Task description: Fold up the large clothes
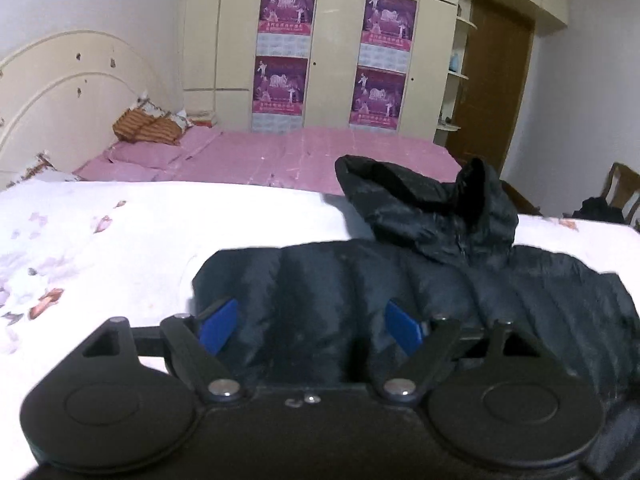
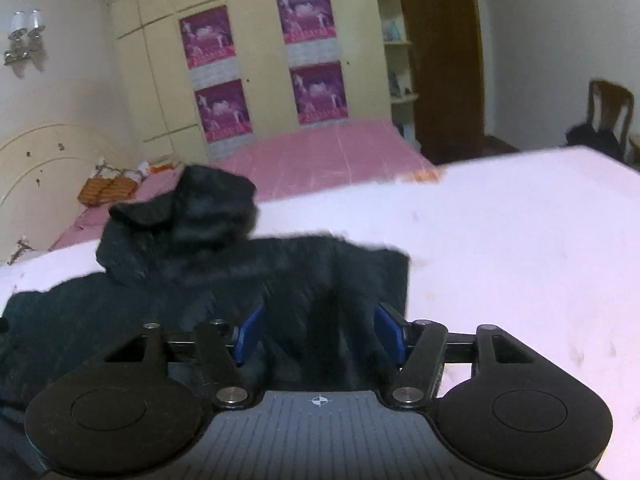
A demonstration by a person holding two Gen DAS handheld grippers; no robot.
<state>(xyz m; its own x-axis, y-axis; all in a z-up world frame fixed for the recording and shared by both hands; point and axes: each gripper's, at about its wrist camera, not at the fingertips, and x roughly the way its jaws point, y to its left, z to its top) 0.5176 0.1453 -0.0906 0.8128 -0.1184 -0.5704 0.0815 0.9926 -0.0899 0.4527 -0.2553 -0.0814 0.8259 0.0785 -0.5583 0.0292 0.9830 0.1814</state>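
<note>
A black quilted hooded jacket (image 1: 460, 292) lies spread on the white bed cover (image 1: 120, 240), its hood (image 1: 420, 204) bunched up at the far side. My left gripper (image 1: 312, 329) hovers over the jacket's left shoulder edge with its blue pads (image 1: 218, 330) wide apart, and they press on nothing. In the right wrist view the same jacket (image 2: 180, 292) fills the lower left, hood (image 2: 192, 204) behind. My right gripper (image 2: 319, 334) is open above the jacket's right edge, with dark fabric lying between its blue pads (image 2: 390, 334) but not pinched.
The white cover carries a faint flower print (image 1: 44, 300) at the left. Beyond it lie a pink bed (image 1: 312, 152), a cream headboard (image 1: 60, 92) and a wardrobe with purple posters (image 1: 288, 8). A wooden chair with dark clothing (image 2: 604, 128) stands by the brown door (image 2: 440, 60).
</note>
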